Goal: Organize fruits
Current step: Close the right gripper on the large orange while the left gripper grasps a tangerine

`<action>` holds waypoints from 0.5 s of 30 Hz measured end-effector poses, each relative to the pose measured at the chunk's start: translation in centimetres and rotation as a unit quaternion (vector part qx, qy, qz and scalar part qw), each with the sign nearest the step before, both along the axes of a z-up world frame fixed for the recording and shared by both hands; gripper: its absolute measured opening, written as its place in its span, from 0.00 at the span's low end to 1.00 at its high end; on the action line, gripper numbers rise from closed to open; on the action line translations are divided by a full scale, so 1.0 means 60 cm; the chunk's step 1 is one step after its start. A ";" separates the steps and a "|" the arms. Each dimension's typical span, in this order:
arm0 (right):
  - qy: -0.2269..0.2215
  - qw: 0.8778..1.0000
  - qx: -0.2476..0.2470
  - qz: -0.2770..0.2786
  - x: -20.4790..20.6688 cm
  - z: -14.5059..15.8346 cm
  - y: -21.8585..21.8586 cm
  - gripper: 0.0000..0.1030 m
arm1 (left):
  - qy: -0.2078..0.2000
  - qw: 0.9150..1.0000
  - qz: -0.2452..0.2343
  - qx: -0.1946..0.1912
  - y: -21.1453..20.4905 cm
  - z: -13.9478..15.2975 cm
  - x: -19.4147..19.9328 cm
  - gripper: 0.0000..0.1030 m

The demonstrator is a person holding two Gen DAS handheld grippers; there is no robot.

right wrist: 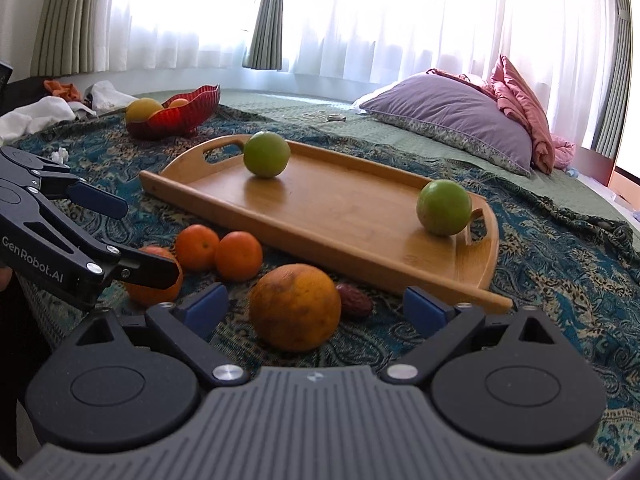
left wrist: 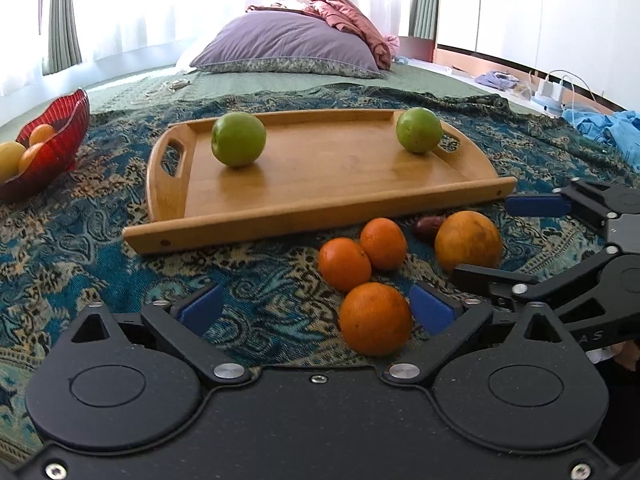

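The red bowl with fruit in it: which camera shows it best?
The right wrist view: the whole red bowl sits uncut beyond the tray, wavy rim and yellow fruit visible. The left wrist view pushes the bowl to the picture's left edge, cropping its near side.

Legible text, one full item: "GenRobot.AI", white lettering on the black side arm of the left gripper (right wrist: 116, 236), seen at the near left edge of the right wrist view.

Partial item: the letters "AS", pale on black, on the side arm of the right gripper (left wrist: 508, 240), at the right edge of the left wrist view; the rest of the word is hidden.

No other readable labels, numbers or signs.
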State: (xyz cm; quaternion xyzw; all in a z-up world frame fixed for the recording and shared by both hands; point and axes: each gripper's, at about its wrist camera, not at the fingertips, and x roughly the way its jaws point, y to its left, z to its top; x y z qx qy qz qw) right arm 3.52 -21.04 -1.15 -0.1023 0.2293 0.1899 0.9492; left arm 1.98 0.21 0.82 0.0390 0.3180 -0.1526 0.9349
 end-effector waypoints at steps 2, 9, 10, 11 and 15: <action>0.006 1.000 0.001 0.001 0.000 -0.003 0.003 0.93 | 0.004 1.000 -0.005 -0.007 -0.001 -0.001 -0.001 0.88; 0.015 1.000 -0.001 0.019 -0.004 -0.013 0.014 0.83 | 0.017 1.000 -0.019 -0.014 -0.010 -0.006 -0.005 0.67; 0.016 1.000 -0.002 0.022 -0.005 -0.014 0.016 0.82 | 0.022 0.999 -0.021 -0.018 -0.010 -0.007 -0.005 0.65; 0.016 1.000 -0.002 0.024 -0.007 -0.015 0.018 0.81 | 0.025 0.999 -0.022 -0.021 -0.010 -0.008 -0.006 0.62; 0.012 1.000 -0.003 0.023 -0.011 -0.018 0.021 0.76 | 0.021 0.999 -0.026 -0.019 -0.013 -0.008 -0.013 0.52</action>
